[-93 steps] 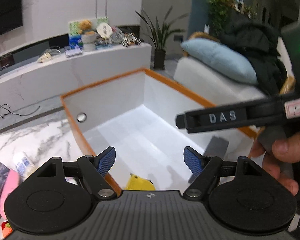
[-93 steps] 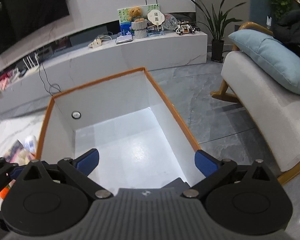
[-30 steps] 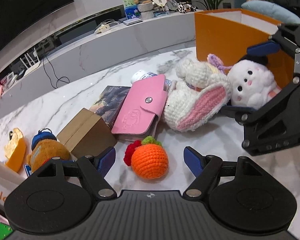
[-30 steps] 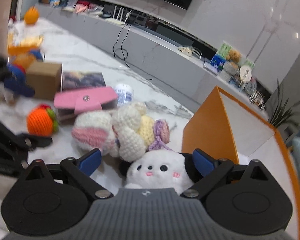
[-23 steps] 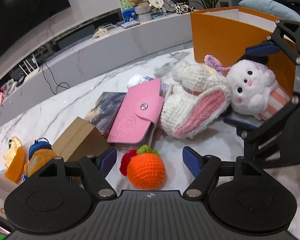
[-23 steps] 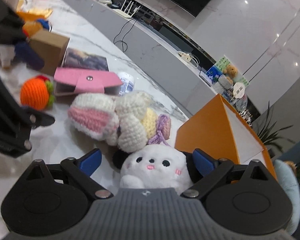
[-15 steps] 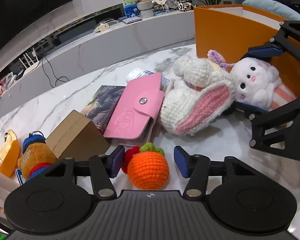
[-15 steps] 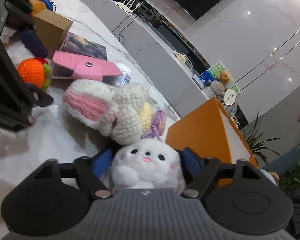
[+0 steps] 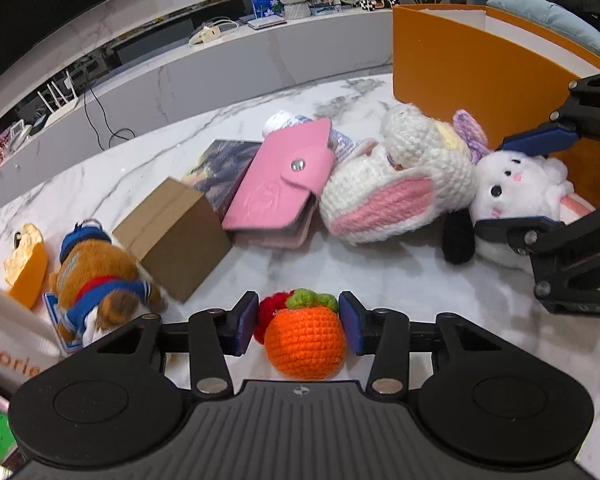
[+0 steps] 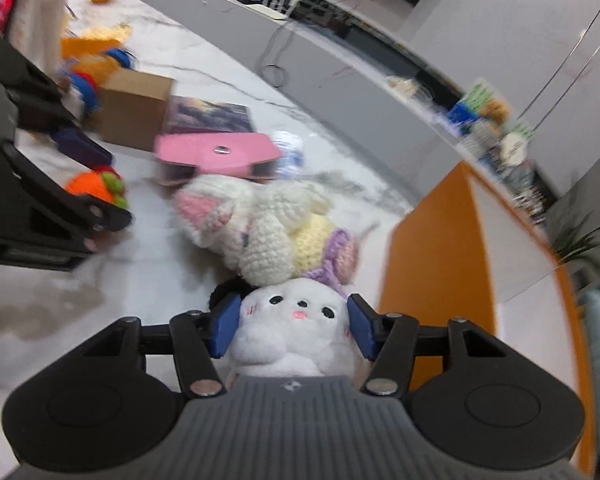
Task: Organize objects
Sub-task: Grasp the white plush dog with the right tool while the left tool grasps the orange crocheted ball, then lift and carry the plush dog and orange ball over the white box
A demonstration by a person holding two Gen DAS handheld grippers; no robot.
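Observation:
A crocheted orange toy [image 9: 306,344] with a green top lies on the marble table [image 9: 400,280] and also shows in the right wrist view [image 10: 90,186]. My left gripper [image 9: 298,322] is shut on it, both blue pads pressing its sides. A white plush dog [image 10: 296,328] with black ears sits beside the orange box [image 10: 428,248]. The jaws of my right gripper [image 10: 292,326] are closing, with both pads pressed on the dog's head. From the left wrist view, the right gripper [image 9: 496,186] pinches the plush dog [image 9: 516,196] in front of the orange box [image 9: 480,68].
A crocheted rabbit [image 9: 388,196] lies against the plush dog. Left of it are a pink wallet [image 9: 284,184], a dark book [image 9: 220,168], a cardboard box [image 9: 172,232] and a brown bear toy in blue [image 9: 96,280]. A white bag [image 9: 4,340] stands at the far left.
Both grippers went from wide open to closed, the left on the crocheted orange, the right on the white plush dog. The right gripper's view shifted slightly.

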